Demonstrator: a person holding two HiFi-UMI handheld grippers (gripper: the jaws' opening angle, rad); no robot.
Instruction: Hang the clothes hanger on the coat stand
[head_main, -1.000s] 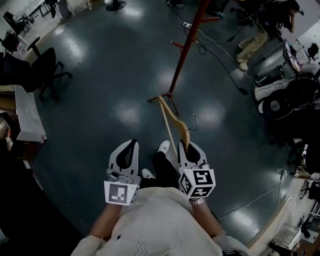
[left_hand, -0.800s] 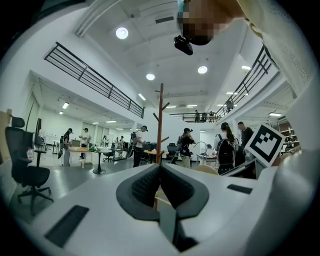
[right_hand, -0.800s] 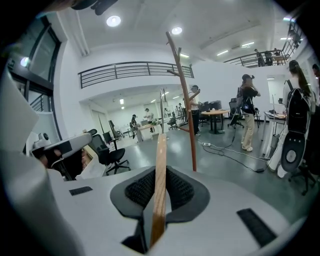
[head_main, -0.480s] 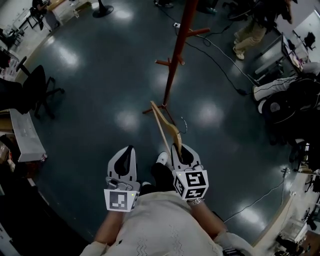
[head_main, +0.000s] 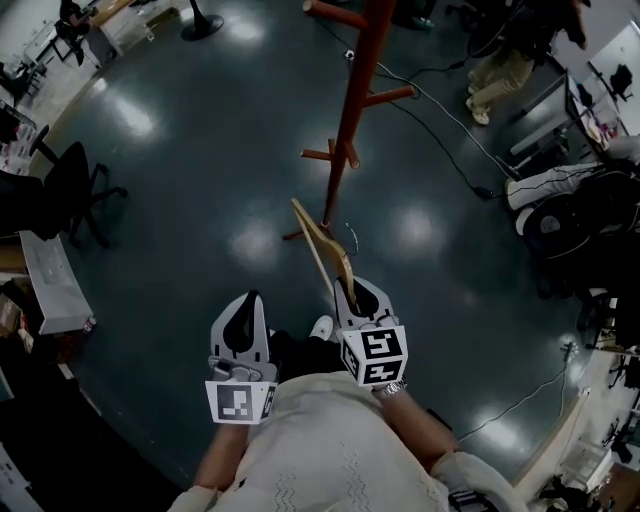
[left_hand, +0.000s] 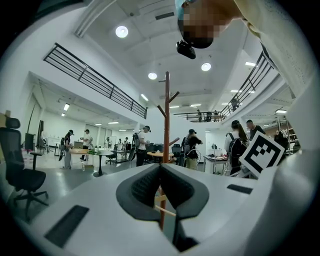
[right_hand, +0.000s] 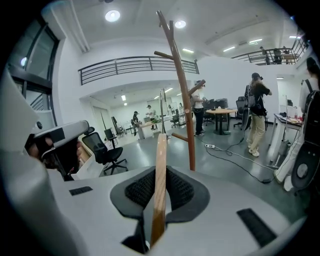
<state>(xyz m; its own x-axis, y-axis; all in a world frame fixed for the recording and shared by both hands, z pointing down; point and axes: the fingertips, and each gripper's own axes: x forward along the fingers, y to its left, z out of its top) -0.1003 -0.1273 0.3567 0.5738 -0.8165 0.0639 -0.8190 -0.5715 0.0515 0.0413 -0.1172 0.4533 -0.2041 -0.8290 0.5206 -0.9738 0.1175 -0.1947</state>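
Nearer looms the reddish wooden coat stand (head_main: 352, 110) at twelve o'clock — right tongs (head_main: 352, 292) clamp the pale wooden clothes hanger (head_main: 320, 245), left tongs (head_main: 244, 305) closed, empty; next, hook a peg.

The head view is dim and underexposed. Its dark floor (head_main: 200, 150) carries soft pale glare patches from overhead light, and straight lines bend strongly toward the corners. Both gripper views are bright, lit by round ceiling lamps (left_hand: 121, 31) that bloom to pure white. Each sits inside a black circular fisheye border with curved lines near the rim. Close to the lens, the left tongs (left_hand: 160, 166), the right tongs (right_hand: 159, 172) and the clothes hanger (right_hand: 161, 150) look slightly soft.
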